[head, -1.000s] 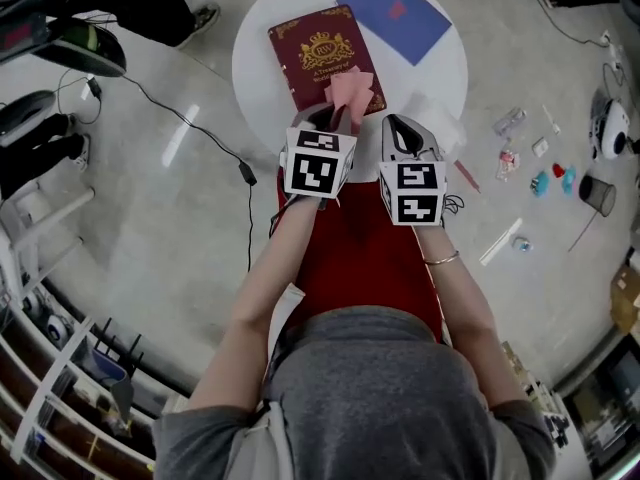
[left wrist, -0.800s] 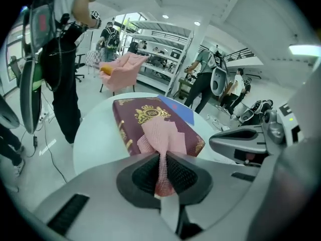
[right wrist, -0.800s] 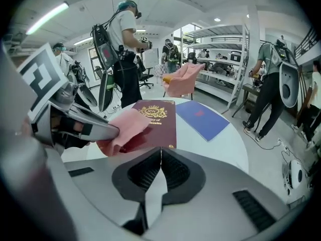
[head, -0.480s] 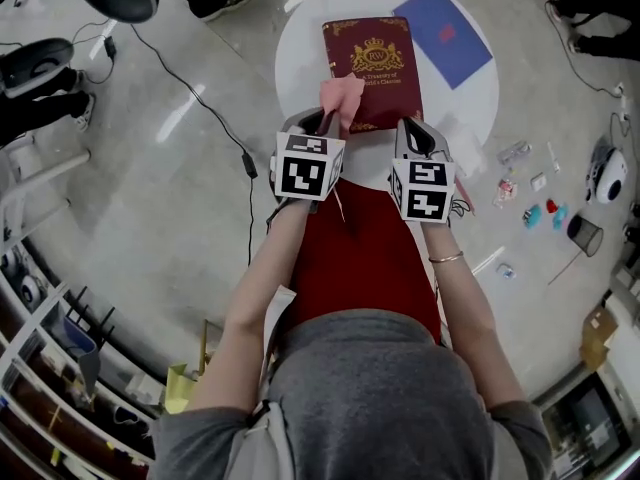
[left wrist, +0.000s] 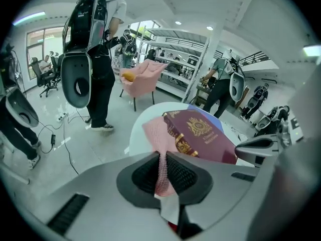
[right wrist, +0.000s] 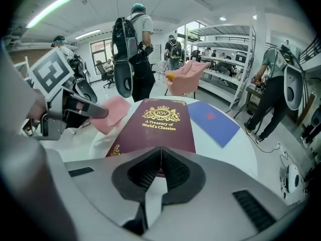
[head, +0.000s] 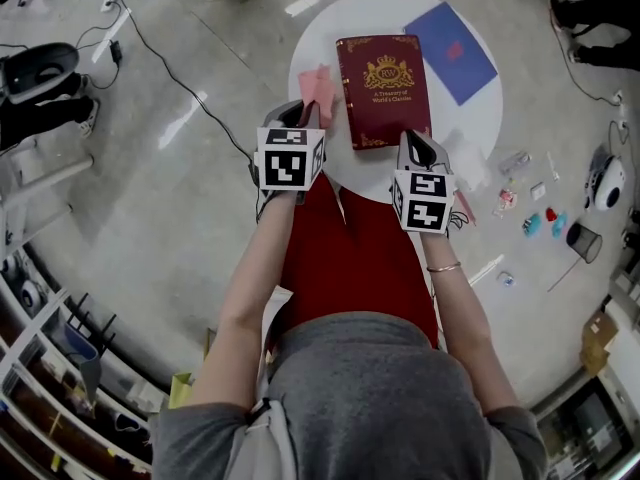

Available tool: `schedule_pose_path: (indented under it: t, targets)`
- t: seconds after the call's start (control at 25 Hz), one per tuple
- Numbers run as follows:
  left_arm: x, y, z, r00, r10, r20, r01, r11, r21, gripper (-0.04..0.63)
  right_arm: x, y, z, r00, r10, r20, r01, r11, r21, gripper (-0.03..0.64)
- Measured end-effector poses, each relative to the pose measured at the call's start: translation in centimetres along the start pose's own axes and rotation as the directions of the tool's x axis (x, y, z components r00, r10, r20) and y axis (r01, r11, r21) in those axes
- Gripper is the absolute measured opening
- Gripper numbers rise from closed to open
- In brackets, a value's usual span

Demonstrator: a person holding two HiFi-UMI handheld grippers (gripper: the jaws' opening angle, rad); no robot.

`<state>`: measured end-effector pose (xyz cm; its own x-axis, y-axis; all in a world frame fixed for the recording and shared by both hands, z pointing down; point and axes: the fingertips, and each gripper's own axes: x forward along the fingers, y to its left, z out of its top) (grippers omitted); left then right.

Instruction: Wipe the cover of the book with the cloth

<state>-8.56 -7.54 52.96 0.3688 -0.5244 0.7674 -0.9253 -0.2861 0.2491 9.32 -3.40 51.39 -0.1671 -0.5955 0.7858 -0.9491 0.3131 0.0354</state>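
Note:
A maroon book (head: 383,86) with gold print lies shut on the round white table (head: 470,118). My left gripper (head: 303,118) is shut on a pink cloth (head: 318,88), which hangs just left of the book's left edge, over the table. In the left gripper view the cloth (left wrist: 158,134) runs up from between the jaws, with the book (left wrist: 203,136) to its right. My right gripper (head: 413,144) is shut with nothing in it, at the book's near right corner. The right gripper view looks along the cover (right wrist: 156,124), with the cloth (right wrist: 113,113) at the left.
A thin blue book (head: 455,40) lies on the table's far right. Small items (head: 540,183) are scattered on the floor to the right, and a cable (head: 190,98) runs across the floor at the left. People with backpack rigs (right wrist: 131,49) and a pink chair (left wrist: 140,79) stand beyond the table.
My left gripper has carried the cloth leftward, from over the book's near edge to beside its left edge. The right gripper has stayed at the book's near right corner.

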Motion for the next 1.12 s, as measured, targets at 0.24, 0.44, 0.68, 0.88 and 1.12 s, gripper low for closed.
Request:
schedule_pose_path:
  t: [0.24, 0.44, 0.68, 0.88, 1.12]
  targets:
    - [2.5, 2.1, 4.4, 1.0, 0.012, 0.019, -0.013, 0.999, 0.047, 0.035, 0.4, -1.0, 0.0, 0.999, -0.038, -0.018, 0.038, 0.998, 0.042, 0.029]
    - [5.3, 2.6, 7.1, 1.0, 0.014, 0.011, -0.015, 0.996, 0.092, 0.035, 1.0, -2.4, 0.4, 0.998, -0.061, -0.034, 0.064, 0.994, 0.089, 0.029]
    - [7.6, 1.7, 9.1, 1.0, 0.002, 0.007, -0.002, 0.991, 0.134, 0.035, 2.1, -2.9, 1.0, 0.997, -0.061, -0.048, 0.065, 0.993, 0.097, 0.029]
    - [8.2, -0.1, 9.1, 1.0, -0.027, 0.005, 0.026, 0.985, 0.17, 0.035, 2.5, -2.8, 1.1, 0.997, -0.043, -0.059, 0.048, 0.995, 0.082, 0.029]
    - [7.5, -2.0, 7.6, 0.999, -0.032, -0.008, 0.033, 0.976, 0.216, 0.035, 2.2, -2.4, 0.7, 0.998, -0.011, -0.058, 0.014, 0.998, 0.063, 0.029]
